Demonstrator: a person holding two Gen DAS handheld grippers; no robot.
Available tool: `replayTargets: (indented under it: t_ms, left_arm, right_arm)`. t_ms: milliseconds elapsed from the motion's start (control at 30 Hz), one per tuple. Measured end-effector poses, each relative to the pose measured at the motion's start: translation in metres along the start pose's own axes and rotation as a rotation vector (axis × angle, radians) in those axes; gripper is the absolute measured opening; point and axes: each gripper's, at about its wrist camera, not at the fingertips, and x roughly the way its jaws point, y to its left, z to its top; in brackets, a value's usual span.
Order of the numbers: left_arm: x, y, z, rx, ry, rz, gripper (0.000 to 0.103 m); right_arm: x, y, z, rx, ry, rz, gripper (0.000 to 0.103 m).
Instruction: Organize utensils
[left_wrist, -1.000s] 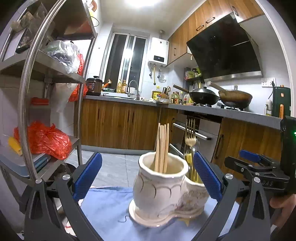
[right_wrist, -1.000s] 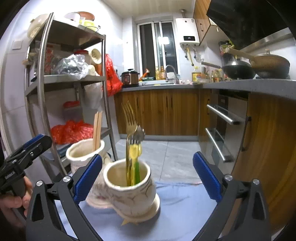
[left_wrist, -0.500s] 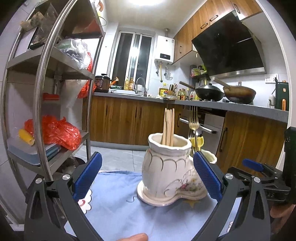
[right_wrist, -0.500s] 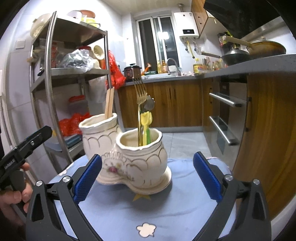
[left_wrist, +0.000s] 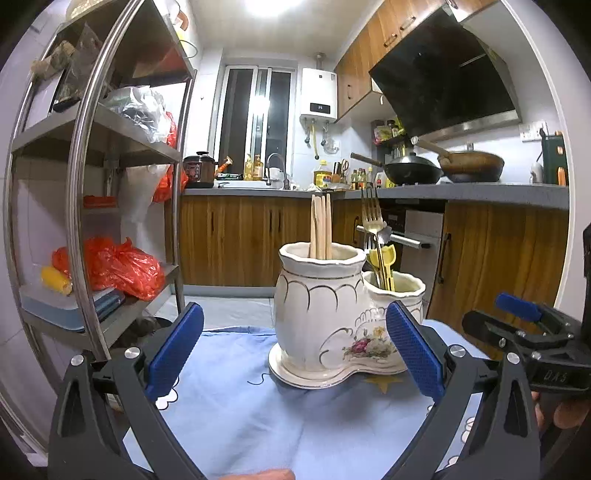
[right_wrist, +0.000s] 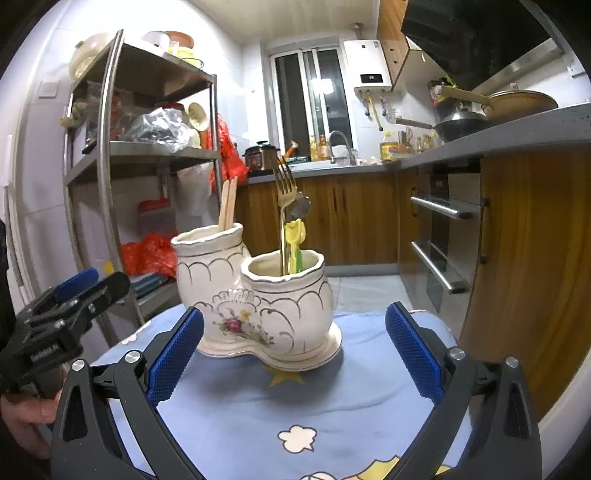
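A white ceramic two-pot utensil holder (left_wrist: 325, 317) (right_wrist: 255, 302) stands on a blue cloth (left_wrist: 258, 417) (right_wrist: 295, 406). Its taller pot holds wooden chopsticks (left_wrist: 320, 230) (right_wrist: 228, 203). Its lower pot holds a gold fork (left_wrist: 371, 218) (right_wrist: 285, 188), a spoon and yellow-green utensils (left_wrist: 384, 262) (right_wrist: 294, 240). My left gripper (left_wrist: 295, 350) is open and empty, a little short of the holder. My right gripper (right_wrist: 293, 350) is open and empty, also just short of it. Each gripper shows at the edge of the other's view.
A steel shelf rack (left_wrist: 88, 206) (right_wrist: 107, 177) with red bags stands on the left. Wooden cabinets (left_wrist: 240, 240), an oven (right_wrist: 443, 240) and a grey counter with woks (left_wrist: 443, 170) lie behind and to the right. The cloth's edge drops to the tiled floor (right_wrist: 365, 291).
Both grippers have pulled back and lowered from the holder, which now looks smaller and sits farther away. Both stayed open and empty.
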Motion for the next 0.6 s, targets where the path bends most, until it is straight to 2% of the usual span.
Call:
replayTargets:
  t_ms: [600]
  left_arm:
    - [0.0008, 0.0008, 0.0002, 0.001, 0.009, 0.021, 0.098]
  right_arm:
    - [-0.0011, 0.006, -0.0015, -0.038, 0.006, 0.013, 0.098]
